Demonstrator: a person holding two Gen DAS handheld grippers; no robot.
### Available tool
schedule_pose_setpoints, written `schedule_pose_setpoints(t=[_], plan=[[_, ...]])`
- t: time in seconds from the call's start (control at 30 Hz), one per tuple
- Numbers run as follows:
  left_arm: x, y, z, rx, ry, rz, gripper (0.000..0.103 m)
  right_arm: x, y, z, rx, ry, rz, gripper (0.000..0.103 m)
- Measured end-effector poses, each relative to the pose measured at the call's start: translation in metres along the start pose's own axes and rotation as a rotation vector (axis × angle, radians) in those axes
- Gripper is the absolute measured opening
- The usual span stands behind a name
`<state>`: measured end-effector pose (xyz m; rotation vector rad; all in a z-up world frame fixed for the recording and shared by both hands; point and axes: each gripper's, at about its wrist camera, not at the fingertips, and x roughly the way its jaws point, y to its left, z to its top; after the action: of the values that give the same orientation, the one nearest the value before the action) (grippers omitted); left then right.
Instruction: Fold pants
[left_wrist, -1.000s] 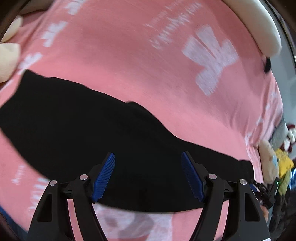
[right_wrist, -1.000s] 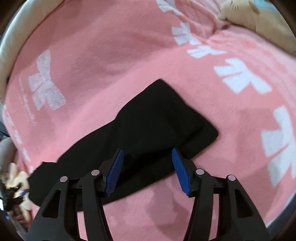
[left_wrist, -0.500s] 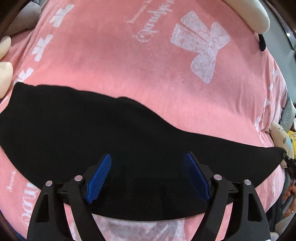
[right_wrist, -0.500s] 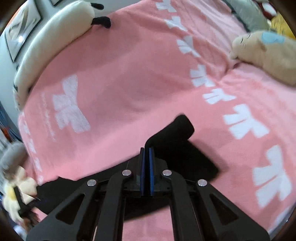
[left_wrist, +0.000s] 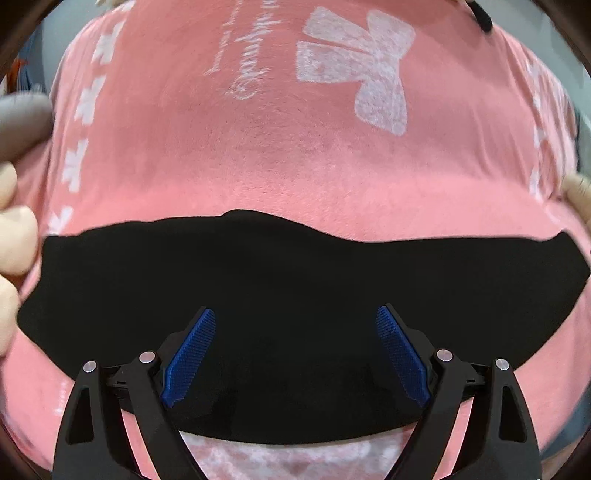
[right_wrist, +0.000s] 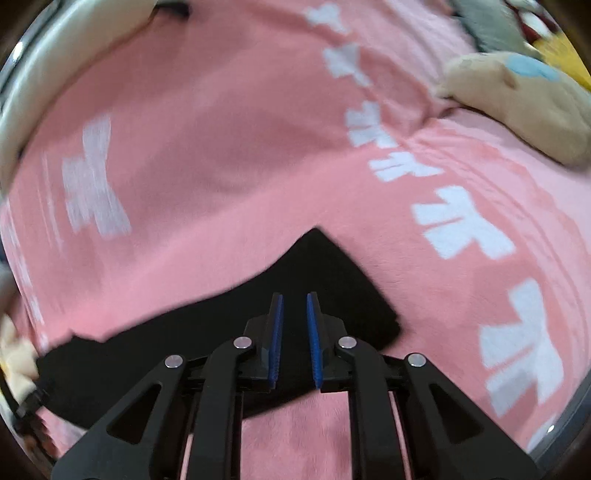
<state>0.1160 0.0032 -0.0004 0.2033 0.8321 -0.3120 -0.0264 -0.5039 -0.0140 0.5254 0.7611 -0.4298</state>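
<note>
Right gripper (right_wrist: 295, 341) has let go since half a second back, fingers now slightly apart with nothing between; left gripper (left_wrist: 295, 354) hangs wide open over the black pants (left_wrist: 295, 280). Pants lie flat lengthwise on the pink blanket (left_wrist: 277, 155); probably between folds, next needs an end grabbed.

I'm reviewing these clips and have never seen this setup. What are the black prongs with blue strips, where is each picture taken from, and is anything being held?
Each picture comes from a fisheye camera mounted on a hand-held gripper, looking forward along its two fingers. The blue strips are the finger pads.

The left wrist view shows the left gripper spread wide open over black pants, which lie across a pink blanket with white bow prints.

The right wrist view shows the right gripper over one end of the pants, jaws narrowly parted with nothing visibly pinched. A tan plush toy lies at the blanket's edge.
</note>
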Motion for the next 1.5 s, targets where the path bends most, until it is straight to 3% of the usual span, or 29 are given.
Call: schedule_pose_setpoints(t=[0.1,0.2,0.3,0.4,0.5,0.6,0.7,0.8,0.87,0.97,1.03,1.1,1.17,1.23,1.33,1.37,1.43,1.5], plan=[[0.005,-0.007,-0.002,0.04,0.01,0.03,0.087,0.036,-0.012,-0.007,0.004,0.097,-0.095,0.008],[0.009,-0.006,-0.004,0.039,0.025,0.038,0.087,0.019,-0.013,0.0,0.066,0.027,-0.08,0.014],[0.013,-0.004,-0.004,0.035,0.042,0.056,0.087,0.015,0.017,0.012,-0.012,-0.01,-0.033,0.014],[0.016,-0.001,-0.002,0.023,0.048,0.066,0.087,0.047,0.036,0.018,-0.079,0.067,-0.012,0.013],[0.018,0.002,-0.002,0.013,0.055,0.076,0.087,0.086,0.02,0.017,-0.076,0.144,-0.088,0.006],[0.02,0.003,-0.002,0.013,0.064,0.088,0.087,0.07,0.018,0.024,-0.021,0.095,-0.083,0.013],[0.022,0.005,-0.002,0.005,0.07,0.092,0.087,0.059,0.041,0.023,-0.072,0.07,0.004,0.013],[0.023,0.007,-0.001,-0.007,0.073,0.087,0.087,0.093,0.04,0.018,-0.13,0.167,-0.071,0.01],[0.022,0.008,-0.002,-0.012,0.066,0.091,0.087,0.097,0.029,0.022,-0.104,0.144,-0.04,0.007],[0.021,0.009,-0.002,-0.016,0.058,0.104,0.087,0.072,0.04,0.028,-0.133,0.075,-0.102,0.014],[0.023,0.01,-0.001,-0.021,0.058,0.105,0.087,0.056,0.061,0.024,-0.17,0.051,-0.002,0.014],[0.025,0.011,0.001,-0.028,0.054,0.112,0.087,0.067,0.086,0.01,-0.216,0.123,0.08,0.014],[0.026,0.011,0.003,-0.039,0.051,0.112,0.087,0.094,0.1,-0.001,-0.292,0.208,0.067,0.011],[0.024,0.014,0.004,-0.057,0.046,0.102,0.087,0.1,0.093,0.001,-0.29,0.189,0.052,0.011],[0.019,0.023,0.004,-0.076,0.032,0.093,0.087,0.073,0.063,0.02,-0.187,0.119,-0.029,0.018],[0.018,0.027,0.003,-0.084,0.03,0.09,0.087,0.05,0.04,0.026,-0.114,0.064,-0.007,0.039],[0.016,0.034,0.003,-0.108,0.027,0.095,0.087,0.014,0.006,0.024,-0.01,-0.022,-0.063,0.073],[0.016,0.04,0.004,-0.139,0.031,0.079,0.087,-0.011,-0.027,0.017,0.043,-0.074,-0.151,0.074]])
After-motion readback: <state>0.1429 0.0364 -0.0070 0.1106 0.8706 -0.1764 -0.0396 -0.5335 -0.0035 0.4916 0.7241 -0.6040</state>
